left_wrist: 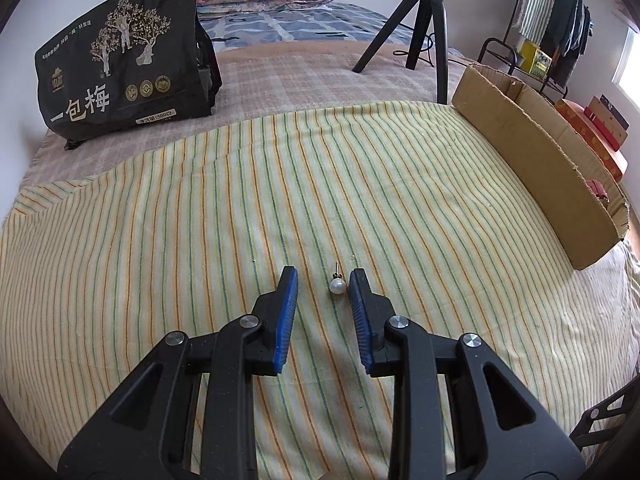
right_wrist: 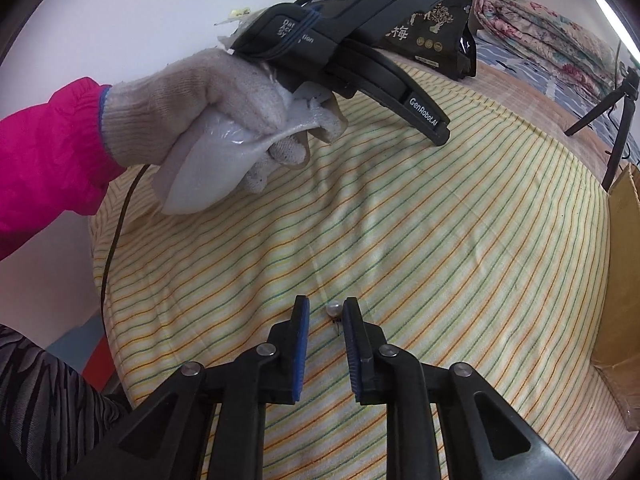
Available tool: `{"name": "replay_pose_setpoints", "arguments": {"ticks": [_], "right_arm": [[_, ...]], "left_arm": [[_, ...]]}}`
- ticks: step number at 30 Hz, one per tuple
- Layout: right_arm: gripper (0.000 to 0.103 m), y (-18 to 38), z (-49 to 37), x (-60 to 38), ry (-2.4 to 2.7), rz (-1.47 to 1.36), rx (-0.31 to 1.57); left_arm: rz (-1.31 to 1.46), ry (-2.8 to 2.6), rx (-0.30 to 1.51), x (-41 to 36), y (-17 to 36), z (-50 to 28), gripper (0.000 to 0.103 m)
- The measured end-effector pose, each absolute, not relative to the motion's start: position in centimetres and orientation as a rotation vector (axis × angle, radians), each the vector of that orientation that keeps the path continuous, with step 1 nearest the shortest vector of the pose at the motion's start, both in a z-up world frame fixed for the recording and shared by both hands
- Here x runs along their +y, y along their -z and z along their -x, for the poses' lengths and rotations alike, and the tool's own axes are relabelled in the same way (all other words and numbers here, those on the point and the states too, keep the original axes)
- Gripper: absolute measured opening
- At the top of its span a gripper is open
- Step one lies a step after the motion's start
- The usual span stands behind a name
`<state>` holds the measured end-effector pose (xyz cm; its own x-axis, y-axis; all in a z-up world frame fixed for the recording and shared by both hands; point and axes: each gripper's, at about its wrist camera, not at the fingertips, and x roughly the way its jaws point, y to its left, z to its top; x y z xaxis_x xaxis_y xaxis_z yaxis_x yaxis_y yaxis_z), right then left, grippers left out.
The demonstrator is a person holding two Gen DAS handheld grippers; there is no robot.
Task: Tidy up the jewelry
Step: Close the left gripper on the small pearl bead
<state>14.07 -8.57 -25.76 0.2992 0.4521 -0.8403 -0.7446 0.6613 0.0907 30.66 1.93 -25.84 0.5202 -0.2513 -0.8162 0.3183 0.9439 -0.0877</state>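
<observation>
Left wrist view: my left gripper [left_wrist: 323, 280] is set narrow but not closed, with a pearl stud earring [left_wrist: 336, 286] lying on the striped cloth [left_wrist: 200, 220] between the blue pads. The pearl sits just beside the right-hand pad [left_wrist: 357, 292], possibly touching it, and well clear of the other; its post points away from me. My worry here is that an off-centre squeeze would let that near pad nudge the round pearl, so it rolls forward out of the jaws. The cardboard box [left_wrist: 532, 152] stands well off to the right.

Right wrist view: my right gripper [right_wrist: 327, 312] also stands narrow, nothing pinched. A pearl stud [right_wrist: 333, 310] lies on the same cloth between its tips, close against the right-hand pad [right_wrist: 349, 320], post pointing back toward me. Closing now could press the thin post into the fabric or flick the stud sideways. The gloved left hand [right_wrist: 224, 92] holds the other gripper above the cloth with a small plastic bag [right_wrist: 208, 168] tucked in its palm, well apart.
</observation>
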Motion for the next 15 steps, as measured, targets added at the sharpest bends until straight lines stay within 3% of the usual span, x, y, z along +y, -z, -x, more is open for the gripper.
{"name": "replay_pose_setpoints", "arguments": {"ticks": [4, 10, 15], "right_arm": [[0.010, 25.88, -13.77, -8.32, -0.813, 0.376, 0.975], [0.007, 25.87, -13.62, -8.51, -0.813, 0.363, 0.980], [0.006, 25.76, -13.91, -8.63, -0.810, 0.343, 0.986]], "left_arm": [[-0.091, 0.341, 0.960, 1.85, 25.85, -30.64, 0.026], [-0.115, 0.340, 0.947, 1.51, 26.00, -30.40, 0.008], [-0.116, 0.337, 0.946, 1.46, 25.95, -30.34, 0.006]]}}
